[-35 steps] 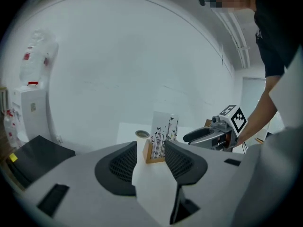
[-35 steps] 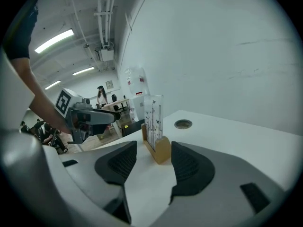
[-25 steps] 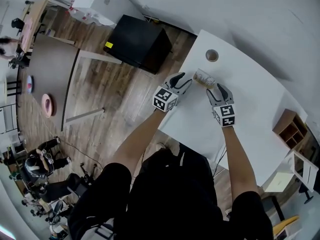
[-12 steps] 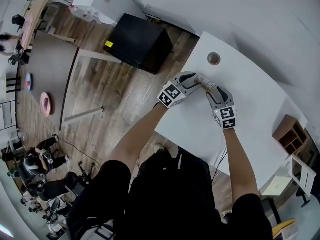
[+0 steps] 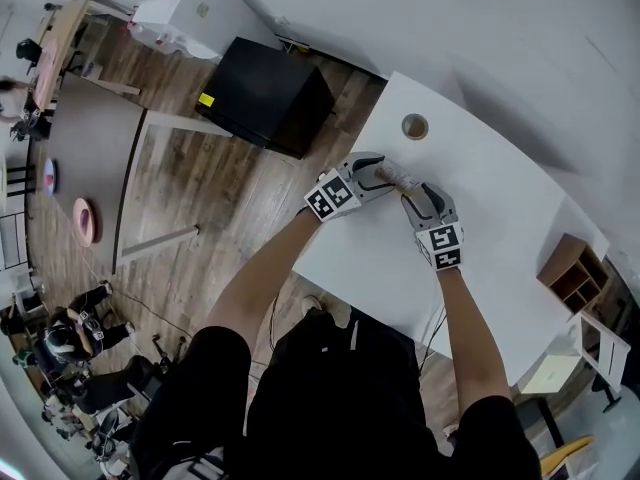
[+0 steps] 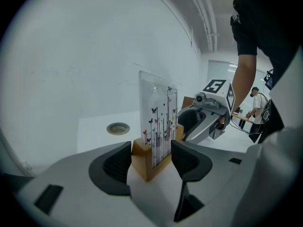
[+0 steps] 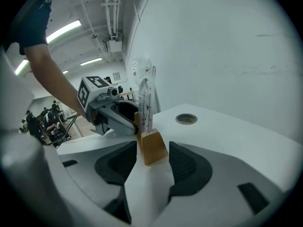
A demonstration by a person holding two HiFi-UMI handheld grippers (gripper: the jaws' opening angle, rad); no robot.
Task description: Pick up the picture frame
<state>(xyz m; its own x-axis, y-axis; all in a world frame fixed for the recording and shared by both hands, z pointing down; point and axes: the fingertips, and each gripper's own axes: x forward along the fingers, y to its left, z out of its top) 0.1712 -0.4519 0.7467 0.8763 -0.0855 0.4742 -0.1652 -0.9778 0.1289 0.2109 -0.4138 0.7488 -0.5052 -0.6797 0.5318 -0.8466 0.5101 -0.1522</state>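
Frame (image 6: 158, 126) stands upright on the table (image 5: 480, 203), long axis running straight from one gripper to the other, so each has a wooden end block sitting between its jaws and neither is nearer. Left gripper (image 6: 151, 157) is opening up, pads right beside the block but not pinching, I'd say. Right gripper (image 7: 149, 162) is loose, with gaps on both sides. Head view barely shows the frame; the left gripper view shows the clear butterfly pane.

Picture frame (image 6: 158, 122): clear glossy pane, tan matt wood base. Bench (image 5: 480, 188): white, smooth, matt. Grommet (image 6: 118, 128) in bench: dull metal look. Right claw (image 7: 152, 148): smooth grey plastic shell, black ribbed pads (image 7: 116, 163). Floor (image 5: 210, 188): brown wood planks, slight sheen.
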